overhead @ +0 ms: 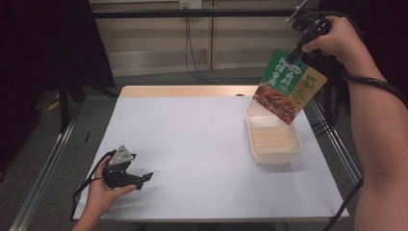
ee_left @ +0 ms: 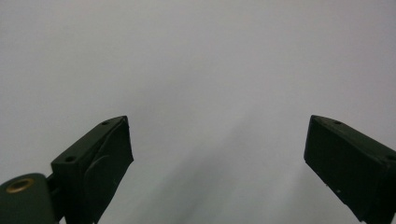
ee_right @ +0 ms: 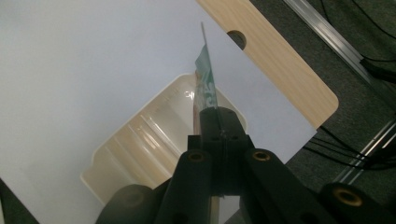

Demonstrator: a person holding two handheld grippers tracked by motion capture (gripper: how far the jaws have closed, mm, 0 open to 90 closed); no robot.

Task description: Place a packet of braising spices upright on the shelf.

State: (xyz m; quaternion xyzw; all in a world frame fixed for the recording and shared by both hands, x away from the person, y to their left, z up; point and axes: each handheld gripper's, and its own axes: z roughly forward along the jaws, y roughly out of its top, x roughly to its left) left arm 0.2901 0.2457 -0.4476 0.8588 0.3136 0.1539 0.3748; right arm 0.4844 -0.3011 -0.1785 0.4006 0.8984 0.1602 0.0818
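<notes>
Snack packet (overhead: 287,87): my right claw has it pinched by its top edge and it hangs tilted, with its lower corner dipping toward the far end of the tray, above the table. It is green at the top, yellow down one side, with a food photo at the bottom. In the right gripper view I see it edge-on, a thin strip running away from my jaws.
Table (overhead: 192,144): the biggest thing I see, a white sheet over a wooden top whose far strip stays bare. It lies well below my right claw and directly under my left.
Tray (overhead: 273,138): a cream, ribbed plastic tray sitting on the table's right side, below my right claw and far off to the right of my left one. From the right gripper view (ee_right: 140,140) it lies straight beneath the jaws.
Right claw (overhead: 294,54): I hold it high over the far right corner of the table, pointing down, jaws squeezed tight together on the packet's top edge; my hand wraps its body and the cable trails back along my forearm.
Left claw (overhead: 146,177): low at the near left of the table, well apart from tray and packet. Its jaws stand wide apart with nothing between them, just white table in the left gripper view (ee_left: 219,154).
</notes>
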